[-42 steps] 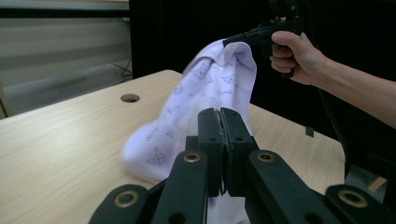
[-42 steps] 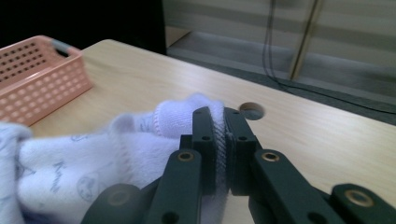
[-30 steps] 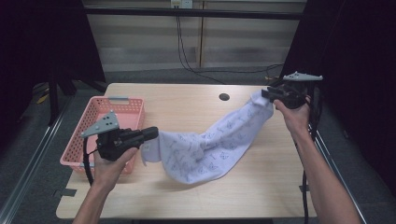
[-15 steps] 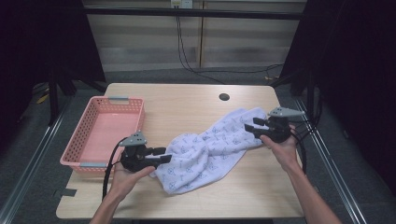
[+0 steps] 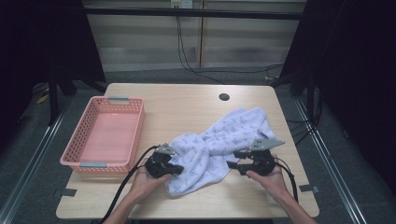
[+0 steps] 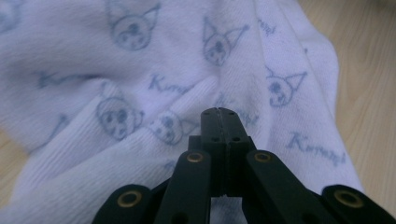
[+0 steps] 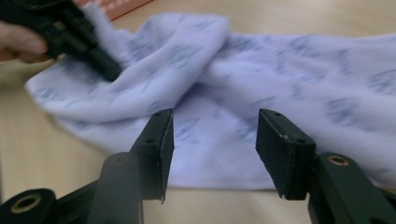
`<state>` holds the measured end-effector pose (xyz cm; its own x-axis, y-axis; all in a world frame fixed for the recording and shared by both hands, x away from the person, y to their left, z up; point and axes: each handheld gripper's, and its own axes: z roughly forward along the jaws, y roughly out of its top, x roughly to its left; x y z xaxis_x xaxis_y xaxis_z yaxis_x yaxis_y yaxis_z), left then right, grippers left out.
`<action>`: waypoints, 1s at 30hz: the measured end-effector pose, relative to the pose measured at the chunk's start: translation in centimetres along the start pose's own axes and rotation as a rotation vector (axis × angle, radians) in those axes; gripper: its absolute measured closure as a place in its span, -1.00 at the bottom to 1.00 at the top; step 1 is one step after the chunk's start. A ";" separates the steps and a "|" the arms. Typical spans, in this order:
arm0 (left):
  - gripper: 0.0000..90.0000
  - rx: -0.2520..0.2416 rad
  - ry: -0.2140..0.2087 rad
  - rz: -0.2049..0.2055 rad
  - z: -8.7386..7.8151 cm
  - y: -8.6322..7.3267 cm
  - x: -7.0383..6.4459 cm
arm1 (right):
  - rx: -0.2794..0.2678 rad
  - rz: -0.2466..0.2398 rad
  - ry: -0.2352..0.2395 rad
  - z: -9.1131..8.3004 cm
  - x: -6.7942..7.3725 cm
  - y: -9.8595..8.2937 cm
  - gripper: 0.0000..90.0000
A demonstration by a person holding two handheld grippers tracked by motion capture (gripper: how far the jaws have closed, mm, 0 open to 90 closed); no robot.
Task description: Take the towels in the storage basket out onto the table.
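Towel (image 5: 219, 144) lying rumpled on the worktop (image 5: 187, 105) just right of the pink basket (image 5: 105, 135). Left gripper (image 6: 219, 112) fingers pinching its near-basket edge; right gripper (image 7: 212, 135) fingers spread, hovering. Closing squarely on one layer, then drawing flat.

Fluffy terry-cloth towel (image 5: 219, 144), matt wooden table (image 5: 187, 105)

"Kuromi" script on towel (image 6: 140, 70)
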<state>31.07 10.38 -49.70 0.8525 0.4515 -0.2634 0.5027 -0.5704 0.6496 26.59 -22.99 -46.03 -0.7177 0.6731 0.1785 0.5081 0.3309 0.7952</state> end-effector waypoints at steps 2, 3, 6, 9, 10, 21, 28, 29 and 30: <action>1.00 0.015 -0.002 0.035 1.3 1.1 -1.1 | 0.027 -0.022 0.031 0.3 1.4 -0.8 0.15; 0.93 0.017 -0.049 0.043 2.2 1.8 -1.8 | 0.046 -0.020 0.072 0.7 2.3 -1.4 0.29; 0.85 0.004 -0.059 0.052 2.2 2.3 -2.2 | 0.073 -0.072 0.104 2.0 3.8 -1.6 0.35; 0.78 -0.128 -0.063 0.002 -0.8 2.6 -1.3 | 0.095 -0.118 0.123 3.7 4.6 -1.4 0.24; 0.75 -0.153 -0.050 -0.013 -1.7 2.5 -0.9 | 0.099 -0.124 0.119 4.2 4.6 -1.3 0.18; 0.20 -0.120 0.054 -0.032 -4.0 -0.9 0.6 | 0.122 -0.097 0.060 4.5 3.8 -0.9 0.85; 0.88 -0.103 0.065 -0.007 -3.1 -0.3 0.8 | 0.030 -0.009 -0.010 -1.0 0.1 -1.1 0.85; 0.89 -0.136 0.045 -0.022 -3.5 -0.2 0.8 | 0.019 0.008 -0.022 -1.7 -0.4 -1.3 0.85; 0.90 -0.136 0.045 -0.022 -3.5 -0.2 0.8 | 0.016 0.015 -0.038 -2.4 -0.8 -1.5 0.86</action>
<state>31.17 13.28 -47.56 0.8330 0.4945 -0.2482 0.4943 -0.4635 0.7354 25.25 -25.60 -45.93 -0.6916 0.7026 0.1677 0.5261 0.3308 0.7834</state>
